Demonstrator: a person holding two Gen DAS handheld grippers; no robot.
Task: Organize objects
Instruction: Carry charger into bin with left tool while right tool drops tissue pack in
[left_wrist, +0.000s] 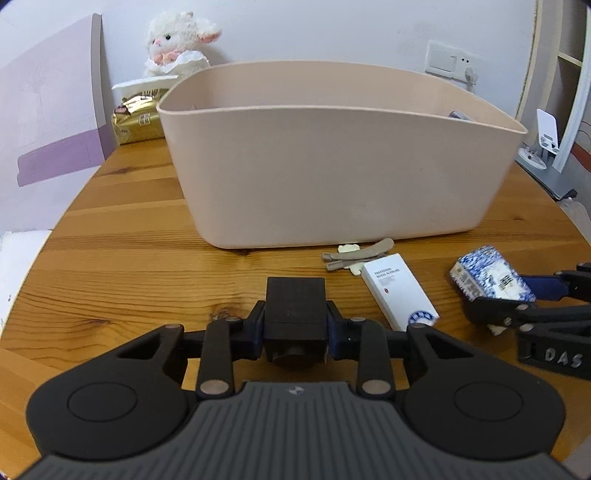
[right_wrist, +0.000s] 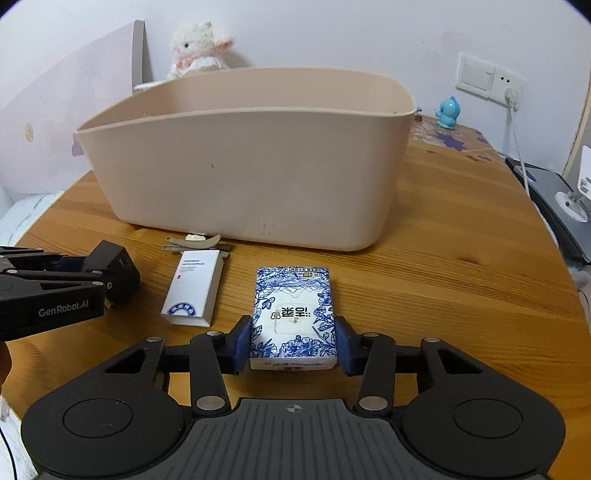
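Left wrist view: the left gripper (left_wrist: 295, 325) pinches a black block (left_wrist: 295, 306), pads tight on both its sides, low over the wooden bench (left_wrist: 129, 258). Straight ahead stands the beige bin (left_wrist: 332, 166). At its base lie tan hair clips (left_wrist: 354, 254), touching the white box (left_wrist: 399, 291) beside them. Only here: a gold packet (left_wrist: 136, 122) left of the bin, under the plush lamb (left_wrist: 177, 40).

Right wrist view: the right gripper (right_wrist: 293, 343) clamps a blue-and-white tissue pack (right_wrist: 293, 314) between its blue pads (right_wrist: 242, 343). The pack's far end points at the bin (right_wrist: 243, 166). Left of it sits the white box (right_wrist: 195, 288), hair clips (right_wrist: 195, 242) behind, and the left gripper's block (right_wrist: 118, 269) further left. Only here: a blue figurine (right_wrist: 447, 112) on the far right of the bench (right_wrist: 443, 240). The bin's tall wall hides most of its inside in both views.
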